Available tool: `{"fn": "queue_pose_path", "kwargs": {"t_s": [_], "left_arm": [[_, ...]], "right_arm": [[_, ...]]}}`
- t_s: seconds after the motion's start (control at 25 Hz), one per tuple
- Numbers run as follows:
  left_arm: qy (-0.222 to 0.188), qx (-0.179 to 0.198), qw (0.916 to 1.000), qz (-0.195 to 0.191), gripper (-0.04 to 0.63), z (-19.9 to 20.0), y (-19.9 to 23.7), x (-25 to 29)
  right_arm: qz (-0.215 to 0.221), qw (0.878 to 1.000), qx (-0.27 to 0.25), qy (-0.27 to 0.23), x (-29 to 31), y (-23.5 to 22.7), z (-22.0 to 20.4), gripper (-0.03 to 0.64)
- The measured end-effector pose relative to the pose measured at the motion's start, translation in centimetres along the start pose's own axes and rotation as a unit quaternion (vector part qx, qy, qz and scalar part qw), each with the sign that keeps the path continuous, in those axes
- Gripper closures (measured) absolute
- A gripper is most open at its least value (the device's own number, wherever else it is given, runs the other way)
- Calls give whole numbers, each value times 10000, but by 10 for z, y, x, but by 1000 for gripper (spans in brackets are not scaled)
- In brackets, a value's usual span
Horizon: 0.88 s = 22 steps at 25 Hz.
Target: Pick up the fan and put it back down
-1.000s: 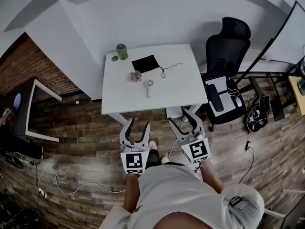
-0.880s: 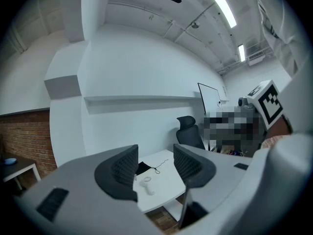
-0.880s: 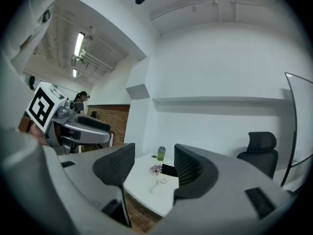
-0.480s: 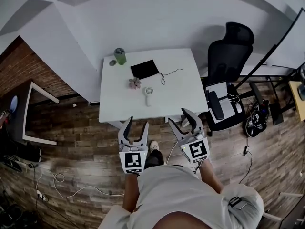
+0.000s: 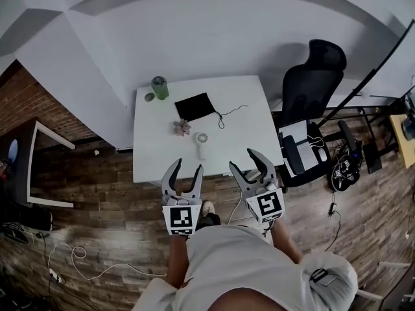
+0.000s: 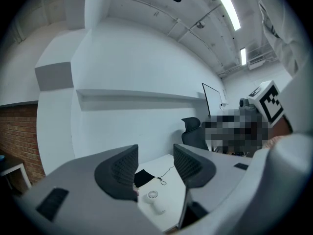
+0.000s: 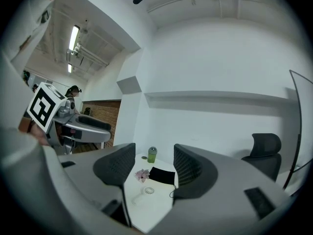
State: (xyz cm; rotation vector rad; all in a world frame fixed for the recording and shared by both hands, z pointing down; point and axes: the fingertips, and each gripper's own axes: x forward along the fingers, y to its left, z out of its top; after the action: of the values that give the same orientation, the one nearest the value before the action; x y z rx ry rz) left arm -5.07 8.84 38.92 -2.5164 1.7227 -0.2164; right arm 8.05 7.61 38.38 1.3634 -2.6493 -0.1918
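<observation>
No legible text, brand, number or sign was found. The only markings noted were black-and-white square code patterns, one on the cube of the left tool (image 5: 185,170) and one on that of the right tool (image 5: 246,162). Both cubes sat just short of the worktop (image 5: 155,148)'s near edge.
</observation>
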Motion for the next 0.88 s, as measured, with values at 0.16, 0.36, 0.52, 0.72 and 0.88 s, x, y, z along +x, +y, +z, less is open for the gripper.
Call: {"fn": "queue_pose_path", "kwargs": {"t_s": [0.16, 0.36, 0.52, 0.72, 0.88], "left_arm": [[-2, -4, 9999, -103, 376, -2, 13, 21], [-8, -19, 9998, -183, 376, -5, 34, 45], [8, 10, 9997, -253, 376, -6, 51, 64], [37, -3, 9992, -407, 376, -14, 66, 83], [88, -47, 9986, -520, 376, -21, 71, 98]], "right_arm": [[-84, 10000, -28, 14, 22, -10, 2, 371], [-121, 9999, -51, 66, 51, -15, 1, 373], [-160, 9998, -61, 100, 76, -20, 2, 373], [-256, 9995, -41, 194, 99, -23, -4, 374], [-309, 9990, -12, 329, 110, -28, -14, 376]]}}
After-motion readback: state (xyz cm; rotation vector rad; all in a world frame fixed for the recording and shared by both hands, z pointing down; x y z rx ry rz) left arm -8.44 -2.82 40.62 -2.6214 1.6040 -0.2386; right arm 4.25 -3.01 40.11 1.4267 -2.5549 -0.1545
